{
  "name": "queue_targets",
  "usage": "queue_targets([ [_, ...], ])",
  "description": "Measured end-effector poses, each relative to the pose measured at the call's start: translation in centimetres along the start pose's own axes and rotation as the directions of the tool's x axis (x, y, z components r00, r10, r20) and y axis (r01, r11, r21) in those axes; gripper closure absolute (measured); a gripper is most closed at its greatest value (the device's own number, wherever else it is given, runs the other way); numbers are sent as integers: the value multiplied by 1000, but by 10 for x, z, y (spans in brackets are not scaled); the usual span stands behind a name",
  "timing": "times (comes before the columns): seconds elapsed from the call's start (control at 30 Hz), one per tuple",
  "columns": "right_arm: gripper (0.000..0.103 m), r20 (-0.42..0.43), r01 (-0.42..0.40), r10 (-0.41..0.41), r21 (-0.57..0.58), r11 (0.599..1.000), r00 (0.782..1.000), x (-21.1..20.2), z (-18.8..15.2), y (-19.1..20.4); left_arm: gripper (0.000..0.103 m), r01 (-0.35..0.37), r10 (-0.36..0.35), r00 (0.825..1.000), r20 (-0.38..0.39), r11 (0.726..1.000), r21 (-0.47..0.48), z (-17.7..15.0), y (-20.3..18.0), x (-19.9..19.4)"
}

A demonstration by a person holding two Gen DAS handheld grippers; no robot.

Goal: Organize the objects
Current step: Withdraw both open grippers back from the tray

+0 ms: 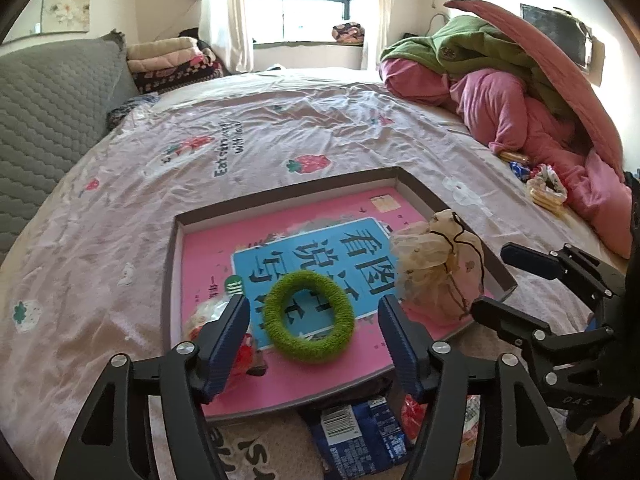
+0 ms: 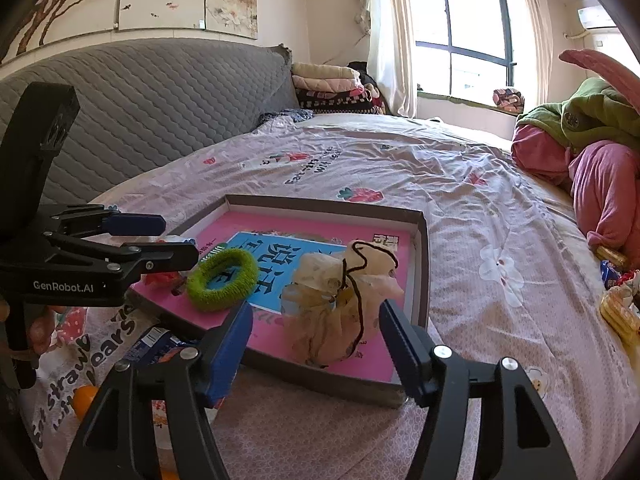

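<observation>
with both sets of jaws spread and pinching nothing, the left gripper sits just behind the fuzzy green hair tie, which lies flat on the pink book in the tray. the right gripper faces the lumpy beige drawstring pouch nearer the tray's right wall. snack packets lie outside the tray.
</observation>
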State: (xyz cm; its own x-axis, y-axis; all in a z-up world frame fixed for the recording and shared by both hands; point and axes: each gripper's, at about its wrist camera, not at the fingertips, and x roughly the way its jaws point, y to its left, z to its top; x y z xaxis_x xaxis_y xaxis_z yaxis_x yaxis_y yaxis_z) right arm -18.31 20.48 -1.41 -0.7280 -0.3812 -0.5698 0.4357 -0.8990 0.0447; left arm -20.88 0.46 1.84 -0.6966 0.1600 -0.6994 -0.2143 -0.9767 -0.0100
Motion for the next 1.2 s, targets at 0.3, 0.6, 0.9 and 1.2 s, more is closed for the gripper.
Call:
queue_targets([
  [0.3,37,9,-7,7,11,1000,1000,-4,1,-2,33,-23,23,1000,18,1000,-9,-2,3,-13],
  [0.6,37,6,-24,24,6,1000,1000,-5,1,1,33,-32,32,999,7,999,-40,-10,11,-21],
  [0.9,37,15,-38,38,-17,999,999,-7,2,9,33,-56,57,998,9,996,-74,-17,19,-25],
  [1.2,37,13,-54,54,-19,998,998,-9,3,12,28,-59,61,998,18,996,-72,-21,17,-28],
])
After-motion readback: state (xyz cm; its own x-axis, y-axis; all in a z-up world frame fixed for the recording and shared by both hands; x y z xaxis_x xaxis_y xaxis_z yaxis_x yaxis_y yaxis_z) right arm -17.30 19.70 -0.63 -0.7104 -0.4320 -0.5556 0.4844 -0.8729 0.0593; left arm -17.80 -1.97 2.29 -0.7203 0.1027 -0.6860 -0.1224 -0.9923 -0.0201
